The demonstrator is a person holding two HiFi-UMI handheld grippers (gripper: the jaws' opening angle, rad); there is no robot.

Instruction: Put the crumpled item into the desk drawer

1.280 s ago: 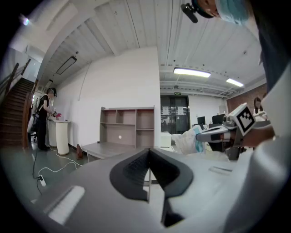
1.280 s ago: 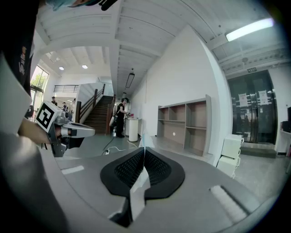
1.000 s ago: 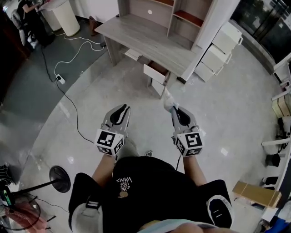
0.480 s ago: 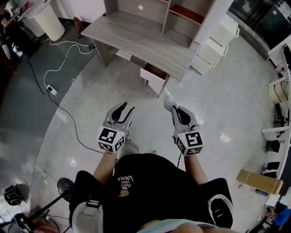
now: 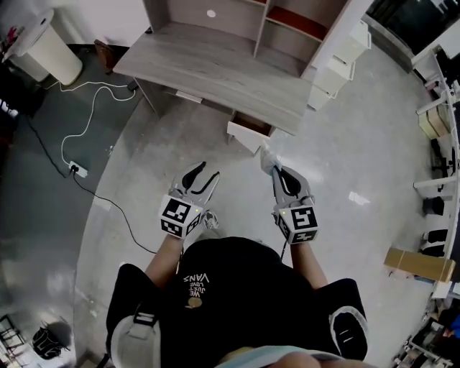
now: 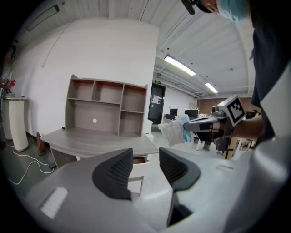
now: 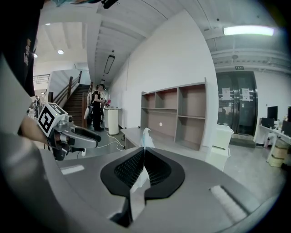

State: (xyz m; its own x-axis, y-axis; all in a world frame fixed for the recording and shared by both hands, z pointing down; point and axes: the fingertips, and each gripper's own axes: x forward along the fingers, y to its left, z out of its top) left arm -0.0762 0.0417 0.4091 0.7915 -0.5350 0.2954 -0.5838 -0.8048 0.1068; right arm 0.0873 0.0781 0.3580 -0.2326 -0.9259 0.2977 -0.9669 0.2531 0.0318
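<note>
A crumpled white and pale blue item (image 5: 267, 159) sticks out ahead of my right gripper (image 5: 277, 171), which is shut on it. In the right gripper view the item (image 7: 145, 135) is pinched between the closed black pads. My left gripper (image 5: 205, 172) is held level beside it with its jaws opening and nothing between them (image 6: 145, 153). The left gripper view shows the item (image 6: 175, 132) in the right gripper (image 6: 200, 125). Ahead stands the grey wooden desk (image 5: 215, 68), its small white-fronted drawer (image 5: 249, 129) pulled open under the front edge.
A shelf unit (image 5: 237, 14) sits on the desk's back. A white drawer cabinet (image 5: 338, 61) stands to its right. A white cable (image 5: 79, 136) and a white bin (image 5: 47, 50) are at the left, a cardboard box (image 5: 420, 262) at the right.
The person has walked closer to the desk. The left gripper's jaws have gone from closed to apart. The right gripper keeps its hold on the crumpled item.
</note>
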